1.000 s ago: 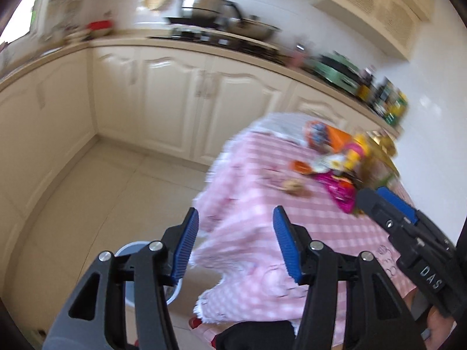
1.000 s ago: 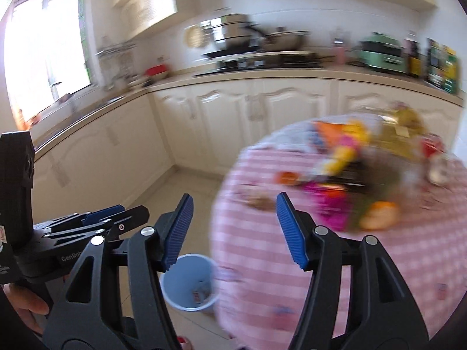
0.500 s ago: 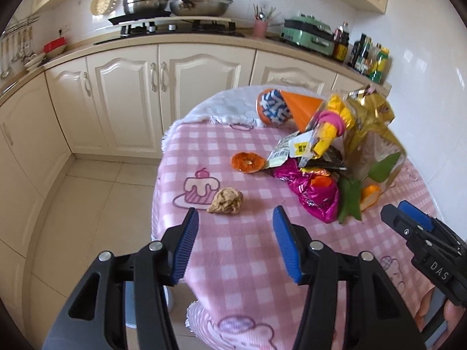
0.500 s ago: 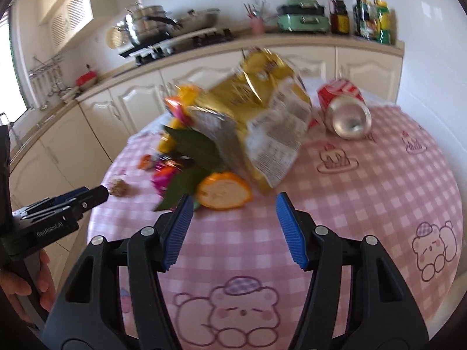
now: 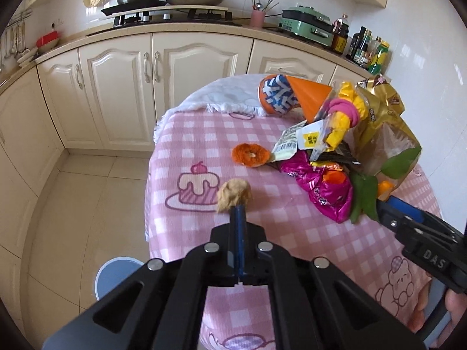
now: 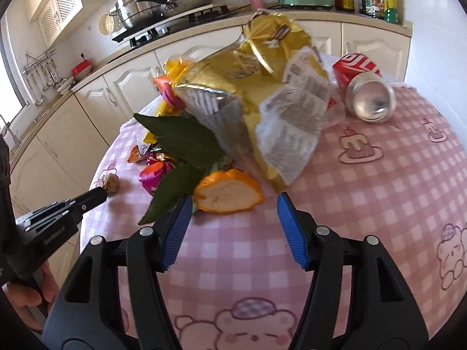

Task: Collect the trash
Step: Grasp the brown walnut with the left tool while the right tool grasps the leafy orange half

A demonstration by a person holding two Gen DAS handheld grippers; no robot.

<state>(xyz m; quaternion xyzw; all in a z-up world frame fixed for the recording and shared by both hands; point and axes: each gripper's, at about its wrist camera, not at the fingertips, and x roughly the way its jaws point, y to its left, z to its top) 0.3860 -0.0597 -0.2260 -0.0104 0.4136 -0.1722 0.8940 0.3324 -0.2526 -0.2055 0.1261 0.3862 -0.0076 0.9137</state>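
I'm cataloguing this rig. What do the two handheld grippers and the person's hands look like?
Both grippers are black plastic with silver rivets and ribbed blue pads. The left gripper bears "GenRobot.AI" on its side, and the right gripper bears "DAS". The right hand and left hand are bare, no gloves.

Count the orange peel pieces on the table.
2. One flat round peel lies left of the wrapper pile; one thick curved peel sits at the pile's near edge, just ahead of the right gripper. More may be hidden under the wrappers.
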